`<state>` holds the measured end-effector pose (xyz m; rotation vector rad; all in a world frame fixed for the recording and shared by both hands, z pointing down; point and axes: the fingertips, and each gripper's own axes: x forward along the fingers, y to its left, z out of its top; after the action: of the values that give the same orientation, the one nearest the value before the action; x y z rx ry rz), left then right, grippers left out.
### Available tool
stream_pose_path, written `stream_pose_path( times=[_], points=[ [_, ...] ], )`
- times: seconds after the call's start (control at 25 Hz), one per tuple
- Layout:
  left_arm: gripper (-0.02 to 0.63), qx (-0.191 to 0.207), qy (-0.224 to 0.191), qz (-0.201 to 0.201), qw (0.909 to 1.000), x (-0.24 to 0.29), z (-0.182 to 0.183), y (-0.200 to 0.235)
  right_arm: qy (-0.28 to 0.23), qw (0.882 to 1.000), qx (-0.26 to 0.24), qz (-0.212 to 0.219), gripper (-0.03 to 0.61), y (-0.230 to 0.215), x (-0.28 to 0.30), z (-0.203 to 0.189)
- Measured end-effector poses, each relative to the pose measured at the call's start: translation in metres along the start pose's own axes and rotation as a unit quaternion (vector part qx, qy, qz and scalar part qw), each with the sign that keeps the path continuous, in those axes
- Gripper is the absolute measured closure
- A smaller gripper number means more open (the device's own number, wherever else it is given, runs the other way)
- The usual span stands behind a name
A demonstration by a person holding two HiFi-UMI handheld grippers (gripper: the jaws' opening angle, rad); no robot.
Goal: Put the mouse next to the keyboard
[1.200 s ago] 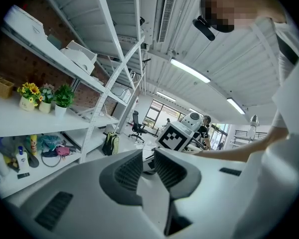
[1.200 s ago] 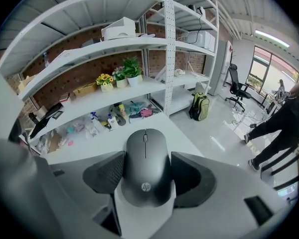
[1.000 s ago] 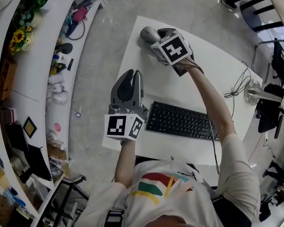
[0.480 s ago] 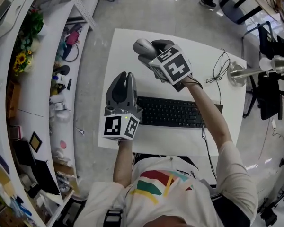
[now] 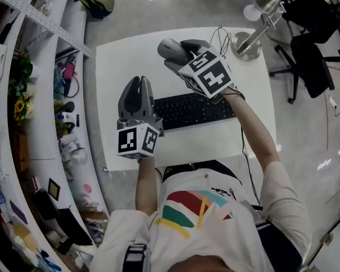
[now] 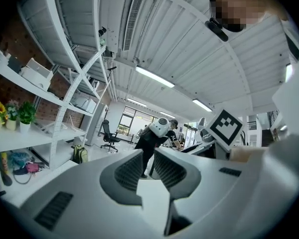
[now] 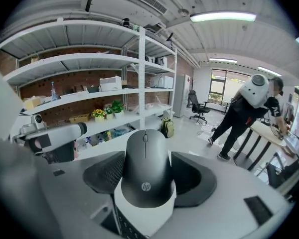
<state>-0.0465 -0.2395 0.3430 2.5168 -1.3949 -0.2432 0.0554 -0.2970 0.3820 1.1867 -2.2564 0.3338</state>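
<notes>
Above far side of table [image 5: 116,61] — right gripper [image 5: 180,51] clamped on mouse [image 5: 170,48], held off surface, beyond keyboard [image 5: 194,110]. Left gripper [image 5: 138,84] has jaws together, empty, hovering by keyboard's left end. Step in hand: carry. Next move likely calls for lowering mouse onto bare table just beside keyboard — then release.

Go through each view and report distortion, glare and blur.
Head view: shelves bow from the wide lens, glare on the floor at top. Left gripper view: fisheye with black corners, a mosaic patch top right, close jaws soft. Right gripper view: same fisheye, ceiling light blown out, mouse sharp.
</notes>
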Motion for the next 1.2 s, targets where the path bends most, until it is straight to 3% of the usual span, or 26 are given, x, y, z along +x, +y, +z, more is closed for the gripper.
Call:
stream_pose_path(
  times=[0.28, 0.72, 1.2],
  points=[
    [0.512, 0.004, 0.025, -0.052, 0.9983, 0.014, -0.028, -0.077, 0.001, 0.996, 0.058, -0.068, 0.275, -0.059, -0.080, -0.060],
    [0.512, 0.002, 0.053, -0.102, 0.9933, 0.027, -0.072, -0.147, 0.022, 0.979, 0.133, -0.151, 0.275, -0.107, -0.165, -0.164],
    [0.512, 0.000, 0.088, -0.130, 0.9876, 0.039, -0.114, -0.189, 0.062, 0.947, 0.239, -0.205, 0.275, -0.132, -0.190, -0.293]
  ],
)
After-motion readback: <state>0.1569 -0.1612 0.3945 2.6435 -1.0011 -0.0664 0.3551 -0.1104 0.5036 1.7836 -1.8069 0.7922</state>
